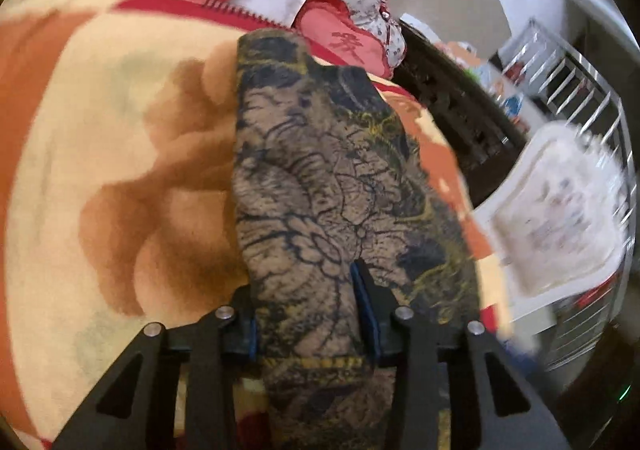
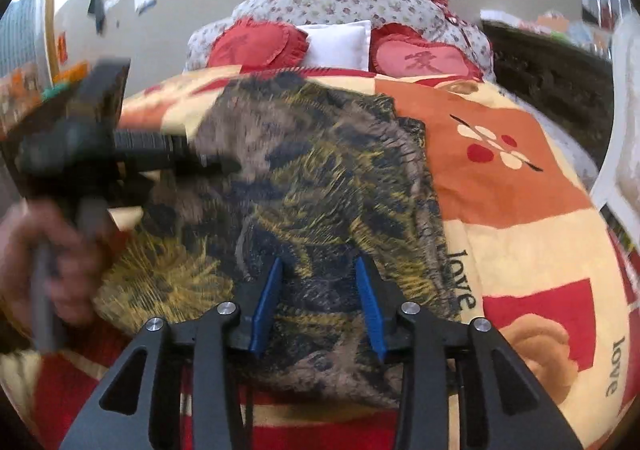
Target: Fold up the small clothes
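Observation:
A small brown garment with a dark blue and yellow floral print lies on the bed's orange, cream and red blanket. In the left wrist view a fold of it fills the gap between my left gripper's wide-set fingers. In the right wrist view the garment is spread across the blanket. My right gripper is open, its blue pads resting on the cloth's near part. The left gripper reaches in from the left, blurred, over the garment's left edge.
Two red heart cushions, a white pillow and a floral bolster lie at the bed's head. A dark headboard or rail and a white chair with a cushion stand beside the bed.

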Available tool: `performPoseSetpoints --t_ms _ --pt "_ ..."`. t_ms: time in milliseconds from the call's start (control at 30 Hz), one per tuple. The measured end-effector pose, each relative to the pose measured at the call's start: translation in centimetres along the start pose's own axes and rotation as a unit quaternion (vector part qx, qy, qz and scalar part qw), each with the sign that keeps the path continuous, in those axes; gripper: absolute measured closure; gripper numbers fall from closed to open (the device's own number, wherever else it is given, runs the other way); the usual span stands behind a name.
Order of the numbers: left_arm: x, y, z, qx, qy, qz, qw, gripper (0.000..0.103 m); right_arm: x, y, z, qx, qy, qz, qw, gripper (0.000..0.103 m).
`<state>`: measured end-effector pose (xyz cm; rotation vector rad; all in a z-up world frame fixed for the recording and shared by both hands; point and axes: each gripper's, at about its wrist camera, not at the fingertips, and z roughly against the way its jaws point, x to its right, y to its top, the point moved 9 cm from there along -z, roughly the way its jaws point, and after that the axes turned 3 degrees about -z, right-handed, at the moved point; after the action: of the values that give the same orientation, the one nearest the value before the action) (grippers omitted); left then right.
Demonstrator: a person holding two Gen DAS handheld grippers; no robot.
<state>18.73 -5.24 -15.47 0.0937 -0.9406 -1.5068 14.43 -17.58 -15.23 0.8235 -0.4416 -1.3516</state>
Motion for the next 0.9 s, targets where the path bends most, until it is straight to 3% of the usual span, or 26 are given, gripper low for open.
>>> performPoseSetpoints --t_ms 67,100,167,267,367,500,600,667,800,900 --pt "0.4 -0.2 -0.2 0.005 0.022 -0.018 0.9996 0.065 3.0 2.3 0.9 0.025 0.01 -0.061 0.998 0.05" --pt "0.7 -0.3 -0.3 0.005 0.031 -0.028 0.9991 0.067 4.5 3.1 0.8 0.026 0.015 -0.084 0.996 0.041" --pt "1.2 0.0 0.2 0.005 0.038 -0.038 0.9986 0.079 7.8 4.2 -0.6 0.003 0.022 -0.129 0.991 0.037" --pt "1.2 0.1 1.3 0.002 0.036 -0.05 0.9981 0.081 10.6 4.2 -2.8 -0.045 0.065 -0.198 0.977 0.036" --pt "0.1 0.5 2.6 -0.006 0.038 -0.048 0.9981 0.082 9.7 3.9 -3.4 -0.062 0.136 -0.214 0.965 0.036" --pt "-2.5 1.2 3.5 -0.004 0.049 -0.028 0.9984 0.081 7.4 4.6 -3.7 -0.049 0.192 -0.196 0.96 0.033" --pt "-3.4 0.2 2.4 -0.015 0.067 -0.023 0.9973 0.072 6.1 4.6 -5.0 -0.054 0.228 -0.207 0.95 0.029" --pt "-3.5 -0.1 2.0 0.002 0.085 -0.04 0.9956 0.065 5.8 4.4 -6.4 -0.069 0.237 -0.23 0.942 0.029" --pt "-3.5 -0.4 2.0 0.015 0.091 -0.044 0.9947 0.064 5.5 4.2 -8.3 -0.083 0.277 -0.298 0.91 0.028" --pt "-3.5 -0.3 1.9 0.016 0.089 -0.042 0.9951 0.064 4.4 5.1 -8.5 -0.079 0.333 -0.329 0.88 0.025"
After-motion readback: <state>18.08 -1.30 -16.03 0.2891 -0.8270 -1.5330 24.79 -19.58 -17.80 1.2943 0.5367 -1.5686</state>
